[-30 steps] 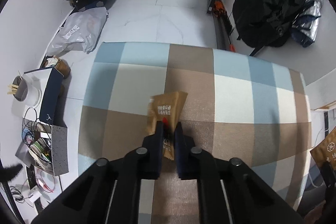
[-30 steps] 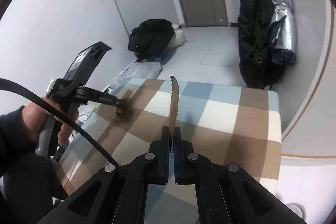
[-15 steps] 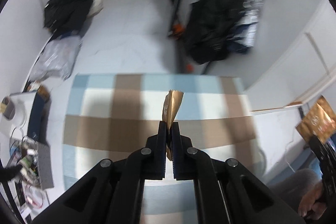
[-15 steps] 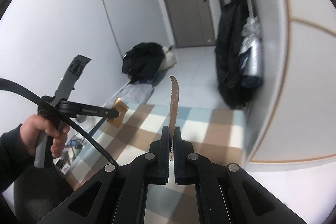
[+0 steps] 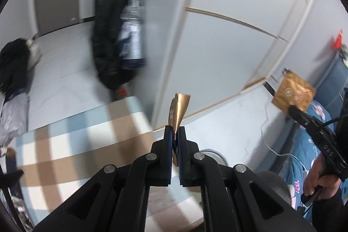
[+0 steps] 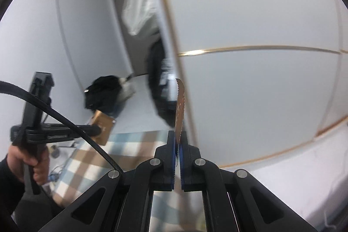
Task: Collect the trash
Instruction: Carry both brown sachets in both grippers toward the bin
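My left gripper (image 5: 175, 129) is shut on a brown snack wrapper (image 5: 179, 109) and holds it upright in the air past the right edge of the checked table (image 5: 76, 140). My right gripper (image 6: 178, 134) is shut on a second brown wrapper (image 6: 179, 110), seen edge-on. In the left wrist view that second wrapper (image 5: 292, 94) shows at the right, held by the right gripper. In the right wrist view the first wrapper (image 6: 103, 128) shows at the left, held by the left gripper.
A white wardrobe with gold trim (image 5: 228, 36) fills the view ahead. Dark coats (image 5: 113, 40) hang by it. A round metal rim (image 5: 212, 153) shows low behind the left fingers. A blue flowered bedspread (image 5: 317, 145) lies at the right. Black clothes (image 6: 102, 95) lie on the floor.
Both grippers have lifted and swung right, away from the checked table toward the wardrobe, each still holding its wrapper. The views are blurred by the motion.
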### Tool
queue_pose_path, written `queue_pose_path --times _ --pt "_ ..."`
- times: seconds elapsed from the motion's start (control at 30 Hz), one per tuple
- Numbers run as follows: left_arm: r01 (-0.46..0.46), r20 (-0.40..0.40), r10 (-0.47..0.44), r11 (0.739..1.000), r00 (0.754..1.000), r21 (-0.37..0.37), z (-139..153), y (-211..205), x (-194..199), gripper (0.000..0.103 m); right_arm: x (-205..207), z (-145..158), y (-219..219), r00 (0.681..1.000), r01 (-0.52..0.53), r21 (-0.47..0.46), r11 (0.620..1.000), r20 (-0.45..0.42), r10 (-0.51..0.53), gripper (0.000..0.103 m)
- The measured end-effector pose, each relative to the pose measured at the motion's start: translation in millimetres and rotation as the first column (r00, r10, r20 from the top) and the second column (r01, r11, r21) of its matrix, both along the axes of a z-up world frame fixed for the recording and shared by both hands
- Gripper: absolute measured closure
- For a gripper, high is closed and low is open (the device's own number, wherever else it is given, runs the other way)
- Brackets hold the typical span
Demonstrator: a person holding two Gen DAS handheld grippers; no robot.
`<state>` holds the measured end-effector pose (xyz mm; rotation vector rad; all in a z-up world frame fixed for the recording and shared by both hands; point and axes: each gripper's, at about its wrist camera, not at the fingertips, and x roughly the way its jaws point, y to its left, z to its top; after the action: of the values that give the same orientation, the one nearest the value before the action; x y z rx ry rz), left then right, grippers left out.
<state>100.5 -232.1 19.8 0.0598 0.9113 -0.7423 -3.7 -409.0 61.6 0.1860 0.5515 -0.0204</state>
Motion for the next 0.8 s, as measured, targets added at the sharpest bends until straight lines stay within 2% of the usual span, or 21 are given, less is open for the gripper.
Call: queue_pose_path --times 0.2,0.37,0.6,0.8 --pt "0.109 -0.05 -0.108 0.994 0.993 0.0 -25 -60 -6 0.102 -25 -44 -47 0.989 0.107 0.036 0.994 -0.106 -0.103 0.101" --pt "0.169 -0.144 -0.164 0.985 0.976 0.019 -63 -99 -1 0.102 -34 -91 -76 0.964 0.175 0.083 0.981 -0.217 -0.153 0.101" --pt "0.251 -0.293 -0.225 0.966 0.929 0.056 -121 -142 10 0.102 -32 -155 -100 0.928 0.209 0.138 0.968 -0.341 -0.152 0.101" --pt "0.314 -0.398 -0.257 0.946 0.881 0.084 -154 -170 -3 0.102 -25 -201 -109 0.887 0.228 0.187 0.956 -0.445 -0.125 0.101"
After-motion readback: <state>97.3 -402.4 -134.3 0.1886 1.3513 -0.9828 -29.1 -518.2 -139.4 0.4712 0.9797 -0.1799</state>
